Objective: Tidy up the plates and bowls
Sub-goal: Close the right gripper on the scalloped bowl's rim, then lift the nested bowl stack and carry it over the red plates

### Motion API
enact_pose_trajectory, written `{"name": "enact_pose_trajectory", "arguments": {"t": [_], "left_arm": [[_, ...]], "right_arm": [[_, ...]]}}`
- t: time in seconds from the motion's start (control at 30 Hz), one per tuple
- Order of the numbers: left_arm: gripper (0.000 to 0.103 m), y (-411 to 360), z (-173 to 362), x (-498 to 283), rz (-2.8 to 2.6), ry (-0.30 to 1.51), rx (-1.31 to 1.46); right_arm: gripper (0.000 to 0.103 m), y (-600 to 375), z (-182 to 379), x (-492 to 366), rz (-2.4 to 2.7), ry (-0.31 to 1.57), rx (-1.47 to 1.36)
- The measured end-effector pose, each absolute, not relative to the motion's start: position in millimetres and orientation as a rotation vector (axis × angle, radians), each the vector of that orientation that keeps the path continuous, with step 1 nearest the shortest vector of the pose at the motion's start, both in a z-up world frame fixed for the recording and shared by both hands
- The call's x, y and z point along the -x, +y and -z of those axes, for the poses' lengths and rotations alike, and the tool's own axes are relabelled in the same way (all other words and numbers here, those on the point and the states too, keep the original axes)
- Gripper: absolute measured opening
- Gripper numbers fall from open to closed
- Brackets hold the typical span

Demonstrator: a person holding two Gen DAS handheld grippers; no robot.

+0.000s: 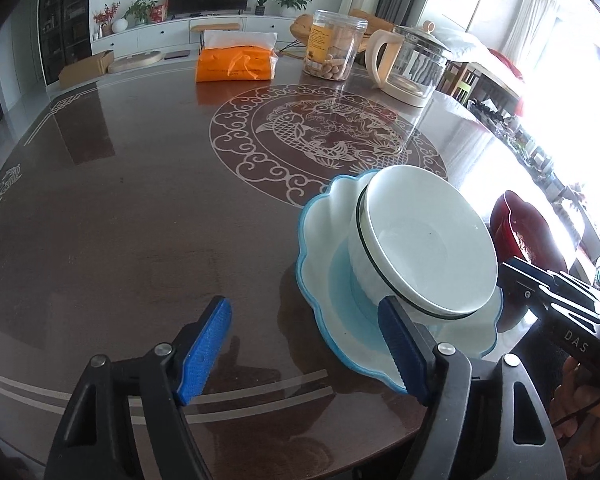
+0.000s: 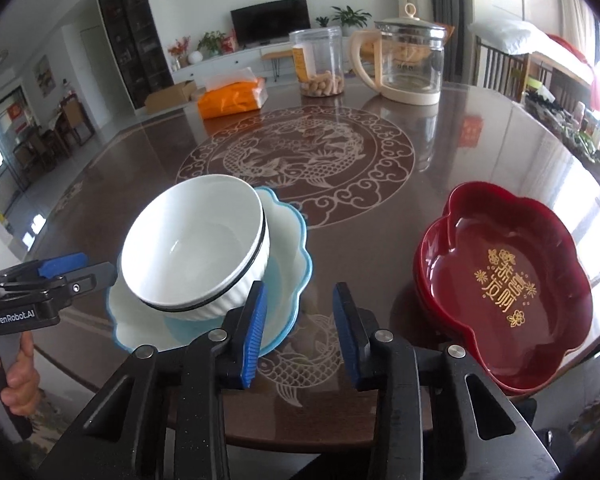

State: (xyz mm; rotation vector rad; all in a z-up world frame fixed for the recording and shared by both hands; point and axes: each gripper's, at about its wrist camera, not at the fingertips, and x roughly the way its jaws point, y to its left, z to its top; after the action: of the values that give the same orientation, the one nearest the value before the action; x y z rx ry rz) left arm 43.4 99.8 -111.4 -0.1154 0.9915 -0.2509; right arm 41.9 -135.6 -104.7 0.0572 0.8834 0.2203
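A white ribbed bowl with a dark band under its rim sits tilted in a scalloped blue-edged white plate on the dark table. Both show in the right wrist view, the bowl on the plate. My left gripper is open and empty, low over the table, its right pad beside the plate's near edge. My right gripper is open and empty, between the plate and a stack of red flower-shaped dishes, which also shows in the left wrist view.
At the back of the table stand an orange tissue pack, a clear jar of snacks and a glass kettle. The table's near rim runs just under my right gripper.
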Motion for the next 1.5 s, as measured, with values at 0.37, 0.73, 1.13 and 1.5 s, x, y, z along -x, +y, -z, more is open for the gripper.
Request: {"name": "enact_pose_trajectory", "arguments": {"t": [0.37,0.73,1.13,1.5], "left_arm": [[0.019,96.3,132.8,-51.7,0.296,1.019,0.196],[0.017,96.7,125.3,-49.6,0.276,0.987,0.250],[0.017,67.5,90.3,-53.8,0.329,0.937,0.219],[0.017,-37.8,55.7,-79.7,0.521,0.901,0.122]], "right_arm": [[0.024,-136.0,130.7,-73.7,-0.262,0.997,-0.151],[0.014,-138.9,132.7,-68.7,-0.259,0.997,-0.194],[0.014,-163.3,94.8,-59.4,-0.221,0.906,-0.217],[0.014,-247.6,37.8,-41.7,-0.046,0.804,-0.212]]}}
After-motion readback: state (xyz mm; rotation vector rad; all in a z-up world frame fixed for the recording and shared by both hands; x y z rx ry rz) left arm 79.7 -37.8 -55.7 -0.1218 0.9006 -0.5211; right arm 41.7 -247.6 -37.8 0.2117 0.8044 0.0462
